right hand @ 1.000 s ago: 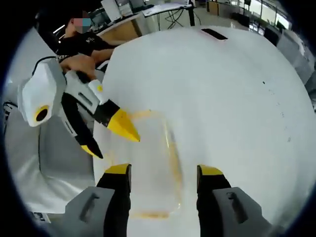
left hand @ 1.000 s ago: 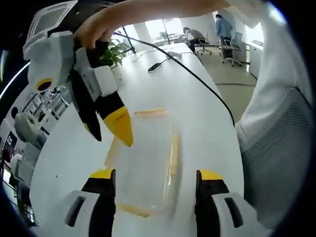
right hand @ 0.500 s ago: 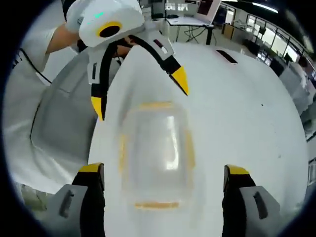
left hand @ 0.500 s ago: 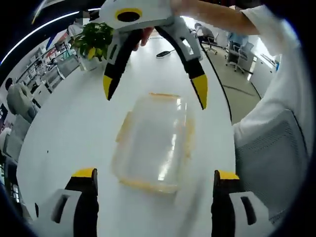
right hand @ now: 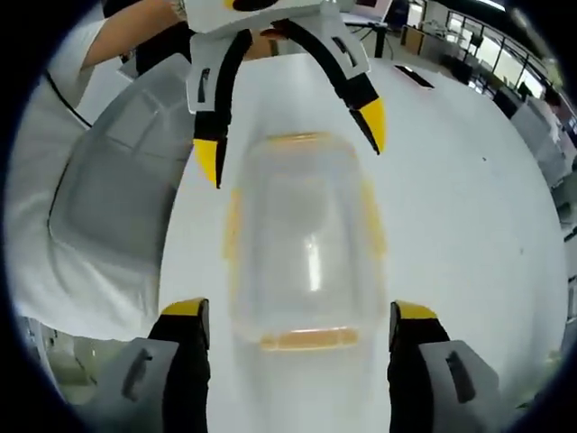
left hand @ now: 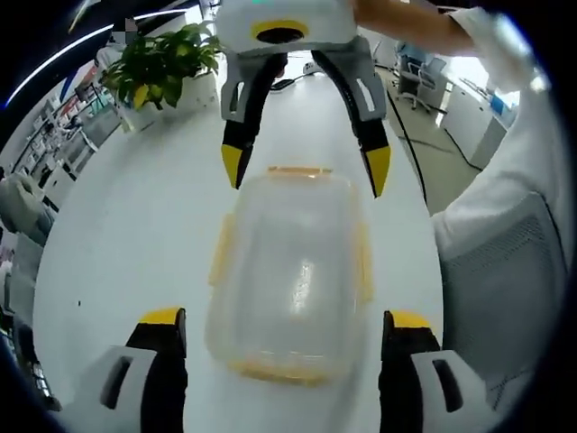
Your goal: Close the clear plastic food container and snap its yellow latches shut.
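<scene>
The clear plastic container (left hand: 293, 271) lies on the white table (left hand: 117, 225), lid on top, with yellow latches (left hand: 221, 248) along its sides and ends. I cannot tell whether the latches are snapped. My left gripper (left hand: 284, 325) is open, its jaws standing either side of the container's near end. Facing it, my right gripper (left hand: 305, 167) is open and straddles the far end. In the right gripper view the container (right hand: 302, 239) is blurred, with the right gripper (right hand: 297, 316) open at its near end and the left gripper (right hand: 290, 142) open at the far end.
A potted plant (left hand: 167, 68) stands at the back left of the table. A black cable (left hand: 406, 144) runs along the table's right side. The person's white clothing (left hand: 505, 234) is close beside the table edge. A dark flat device (right hand: 410, 77) lies further off.
Both grippers have swung round to face each other over the container's two ends, with jaws spread wider. Since half a second ago they have come lower and closer to the container.
</scene>
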